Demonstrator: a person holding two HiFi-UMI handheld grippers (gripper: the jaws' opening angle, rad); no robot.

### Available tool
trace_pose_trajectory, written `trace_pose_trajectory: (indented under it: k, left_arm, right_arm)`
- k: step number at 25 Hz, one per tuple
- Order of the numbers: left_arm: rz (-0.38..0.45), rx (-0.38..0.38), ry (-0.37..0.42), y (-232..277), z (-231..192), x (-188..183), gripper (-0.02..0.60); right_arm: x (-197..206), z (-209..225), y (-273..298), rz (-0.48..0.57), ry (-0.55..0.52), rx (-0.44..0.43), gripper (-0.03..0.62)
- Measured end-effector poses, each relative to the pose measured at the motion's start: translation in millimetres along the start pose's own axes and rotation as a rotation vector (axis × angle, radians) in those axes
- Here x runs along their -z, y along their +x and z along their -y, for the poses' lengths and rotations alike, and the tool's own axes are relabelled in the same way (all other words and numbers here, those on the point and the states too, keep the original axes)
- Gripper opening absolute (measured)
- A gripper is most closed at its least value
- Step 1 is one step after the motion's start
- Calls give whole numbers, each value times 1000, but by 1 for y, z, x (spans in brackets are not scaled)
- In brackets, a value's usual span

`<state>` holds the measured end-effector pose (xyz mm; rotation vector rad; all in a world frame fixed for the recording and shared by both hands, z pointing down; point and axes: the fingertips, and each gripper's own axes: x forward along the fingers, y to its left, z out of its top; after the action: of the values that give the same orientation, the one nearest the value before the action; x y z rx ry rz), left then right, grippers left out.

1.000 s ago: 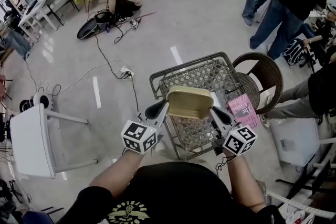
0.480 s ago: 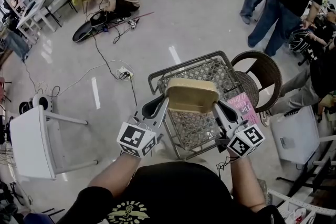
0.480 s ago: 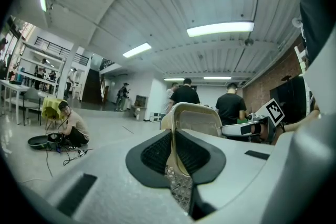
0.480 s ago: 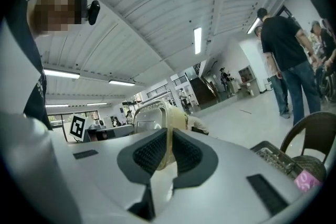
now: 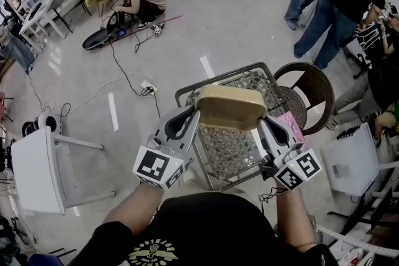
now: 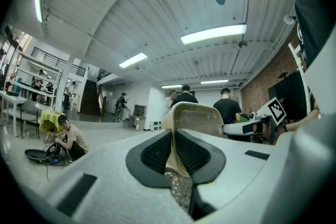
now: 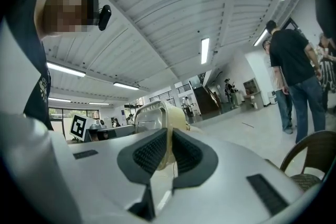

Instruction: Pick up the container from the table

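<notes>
Desk: wire-mesh top (image 5: 227,152) right under the action, with nothing on the mesh that shows between the hands (a white table stands apart at the left and plays no part).
Wicker chair: (image 5: 312,93) tucked against the desk's right side, well clear of the load.
Container: the tan tub (image 5: 230,106) hangs between the two tools above the far half of the desk. It looks to be off the mesh, not resting on it, and sits roughly level, its right end a touch lower.
Step in hand: the pick-up itself, and by my reading the lift is as good as made!
Next move: it calls for both hands to travel as one, same height and same spacing. If one hand leads, the tub twists on its thin rims, and if the hands drift apart it drops back onto the desk.
Forearms: both reach forward from the body, elbows in, left forearm (image 5: 134,209) and right forearm (image 5: 293,221) angled slightly inward toward the tub.
Left hand-held gripper: (image 5: 189,123) pointing level, jaws nearly together and clamped on the container's left rim. Its own view shows the thin wall pinched between the dark pads.
Right hand-held gripper: (image 5: 269,129) the mirror image, pads pressed onto the right rim, marker cube turned up toward the head camera.
Pink book: (image 5: 292,124) peeking out just behind the right tool, untouched.
</notes>
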<state>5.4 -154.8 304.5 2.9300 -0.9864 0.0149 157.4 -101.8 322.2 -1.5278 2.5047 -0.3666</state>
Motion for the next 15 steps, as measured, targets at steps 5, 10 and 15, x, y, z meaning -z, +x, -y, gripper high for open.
trace_pose_trajectory:
  k: [5, 10, 15]
  left_arm:
    - [56, -24, 48, 1, 0, -20, 28]
    - [69, -25, 39, 11, -5, -31, 28]
    - [83, -21, 36, 19, -10, -47, 28]
  right_arm:
    - [-20, -4, 2, 32, -46, -13, 34]
    - [-33, 0, 9, 49, -63, -13, 34]
    - [-51, 1, 14, 69, -90, -21, 34]
